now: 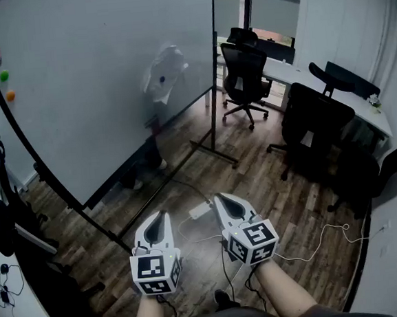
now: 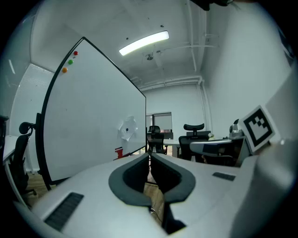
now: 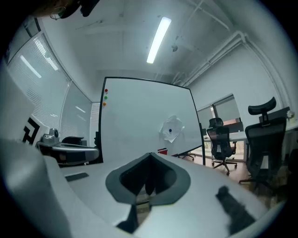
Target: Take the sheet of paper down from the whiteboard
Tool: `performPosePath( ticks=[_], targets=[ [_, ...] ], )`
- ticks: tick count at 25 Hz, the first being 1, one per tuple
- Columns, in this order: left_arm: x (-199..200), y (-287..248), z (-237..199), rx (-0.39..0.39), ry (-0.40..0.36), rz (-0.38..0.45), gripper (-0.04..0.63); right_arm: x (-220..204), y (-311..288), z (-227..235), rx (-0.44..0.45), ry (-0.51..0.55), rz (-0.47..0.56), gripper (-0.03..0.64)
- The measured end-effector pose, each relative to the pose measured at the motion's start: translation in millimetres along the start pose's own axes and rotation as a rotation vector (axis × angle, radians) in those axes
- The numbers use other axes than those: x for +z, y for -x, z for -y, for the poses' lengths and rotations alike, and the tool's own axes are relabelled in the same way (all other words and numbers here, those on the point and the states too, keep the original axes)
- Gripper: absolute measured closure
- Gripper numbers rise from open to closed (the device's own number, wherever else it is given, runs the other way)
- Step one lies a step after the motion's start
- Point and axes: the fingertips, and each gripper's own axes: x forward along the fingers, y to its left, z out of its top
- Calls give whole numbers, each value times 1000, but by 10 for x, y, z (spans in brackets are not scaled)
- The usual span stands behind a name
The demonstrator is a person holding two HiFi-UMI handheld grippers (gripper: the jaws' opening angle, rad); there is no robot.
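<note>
Closest in, the left claw (image 1: 163, 215) and the right claw (image 1: 220, 198) sit side by side at about waist height. Both are roughly level and aimed forward, each with its jaws pressed together on nothing. This looks like a carrying posture, sensible while nothing is within reach to pinch. Between them, lower down, a white power brick (image 1: 199, 210) lies on the wooden floor (image 1: 269, 176) with its cable trailing off, something to step around on the way forward. Beyond that stands the whiteboard (image 1: 88, 81) on its black frame, well apart from both claws. The sheet of paper (image 1: 164, 72) hangs on the board's right half, pinned through its middle by a single dark magnet (image 3: 170, 130). Because only that one point holds it, its edges curl away from the board, which should give a claw a free margin to close on. Three coloured magnets (image 1: 3, 75) sit unused near the board's top corner, far from the sheet. Farthest back, office chairs (image 1: 244, 71) are drawn up to a long white surface (image 1: 294, 70) by the window, playing no part in the job.
</note>
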Motion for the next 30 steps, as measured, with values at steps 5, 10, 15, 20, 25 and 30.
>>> performPosePath(
  ticks=[5, 10, 15, 20, 25, 30],
  targets=[
    [-12, 8, -32, 18, -26, 8, 571, 12, -6, -36, 9, 9, 12, 595],
    [52, 13, -15, 25, -33, 35, 571, 53, 7, -68, 22, 63, 31, 595],
    [-36, -6, 23, 11, -3, 36, 571, -24, 30, -59, 44, 64, 26, 595],
    [-79, -114, 110, 11, -17, 47, 571, -100, 52, 103, 57, 19, 49, 595],
    [-51, -253, 262, 25, -53, 48, 571, -115, -26, 306, 74, 17, 57, 594],
    [65, -338, 265, 144, -100, 122, 571, -70, -103, 437, 119, 67, 72, 594]
  ],
)
